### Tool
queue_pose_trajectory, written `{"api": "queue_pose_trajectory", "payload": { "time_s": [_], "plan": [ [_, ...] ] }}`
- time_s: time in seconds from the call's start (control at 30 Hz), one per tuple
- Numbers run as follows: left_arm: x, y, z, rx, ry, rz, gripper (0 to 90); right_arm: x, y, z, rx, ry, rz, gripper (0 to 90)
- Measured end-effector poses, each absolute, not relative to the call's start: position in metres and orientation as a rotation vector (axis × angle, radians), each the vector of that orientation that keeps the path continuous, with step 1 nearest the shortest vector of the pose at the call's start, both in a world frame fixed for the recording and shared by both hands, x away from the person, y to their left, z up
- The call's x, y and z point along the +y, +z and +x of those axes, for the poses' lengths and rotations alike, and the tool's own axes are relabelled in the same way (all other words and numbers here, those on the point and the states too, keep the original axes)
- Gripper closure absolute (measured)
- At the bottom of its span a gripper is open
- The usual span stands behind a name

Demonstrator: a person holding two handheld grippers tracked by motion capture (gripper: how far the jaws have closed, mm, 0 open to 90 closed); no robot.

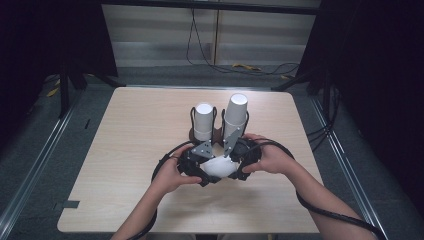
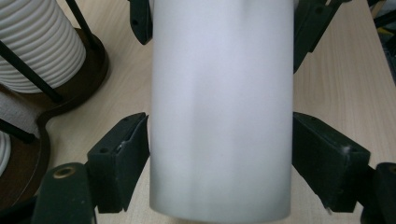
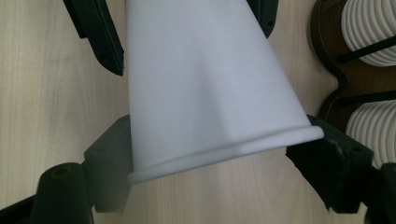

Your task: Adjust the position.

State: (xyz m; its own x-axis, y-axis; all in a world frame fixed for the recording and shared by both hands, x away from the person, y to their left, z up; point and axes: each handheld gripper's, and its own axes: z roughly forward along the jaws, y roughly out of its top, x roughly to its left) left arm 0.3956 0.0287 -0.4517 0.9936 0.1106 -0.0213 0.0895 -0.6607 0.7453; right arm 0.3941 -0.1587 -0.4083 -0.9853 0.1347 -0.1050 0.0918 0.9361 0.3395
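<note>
In the high view, the left gripper (image 1: 202, 125) and the right gripper (image 1: 235, 117) were held side by side a little toward the near edge of the table (image 1: 130, 165), about midway between its left and right edges. Each carried a white paper cup: the left cup (image 1: 203, 121) upright, the right cup (image 1: 235, 111) taller and tilted slightly. A dark cup holder (image 1: 218, 134) stood just behind and between them.

In the left gripper view, the left cup (image 2: 222, 107) stood between the two black jaws. Both pads lay flush against its sides, so the tongs were clamped on it. The holder (image 2: 70, 84), with a ribbed white stack of cups (image 2: 39, 44) in it, lay on the table at the left.

In the right gripper view, the right cup (image 3: 205, 88) hung rim toward the camera, tilted, with a jaw touching each side at its rim, clamped on it. Ribbed stacks (image 3: 371, 28) showed at the right.
</note>
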Motion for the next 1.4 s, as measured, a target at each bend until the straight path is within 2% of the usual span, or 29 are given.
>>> {"api": "queue_pose_trajectory", "payload": {
  "time_s": [0.1,0.2,0.3,0.63,0.87,1.4],
  "plan": [
    [0.028,-0.453,0.396,0.133,0.030,2.297,23.5,-0.159,-0.408,0.394,2.962,0.522,0.177,19.7],
    [0.027,-0.453,0.396,0.121,0.034,2.296,30.1,-0.159,-0.408,0.394,2.963,0.529,0.171,19.7],
    [0.027,-0.454,0.395,0.130,0.028,2.303,31.3,-0.159,-0.409,0.394,2.967,0.529,0.163,19.7],
    [0.029,-0.454,0.396,0.114,0.020,2.306,32.4,-0.159,-0.409,0.392,2.962,0.553,0.145,19.2],
    [0.034,-0.453,0.397,0.127,-0.001,2.306,32.4,-0.163,-0.406,0.392,2.918,0.678,0.108,15.7],
    [0.045,-0.453,0.401,0.150,-0.038,2.258,32.1,-0.190,-0.405,0.392,2.868,0.944,0.266,13.1]
  ]
}}
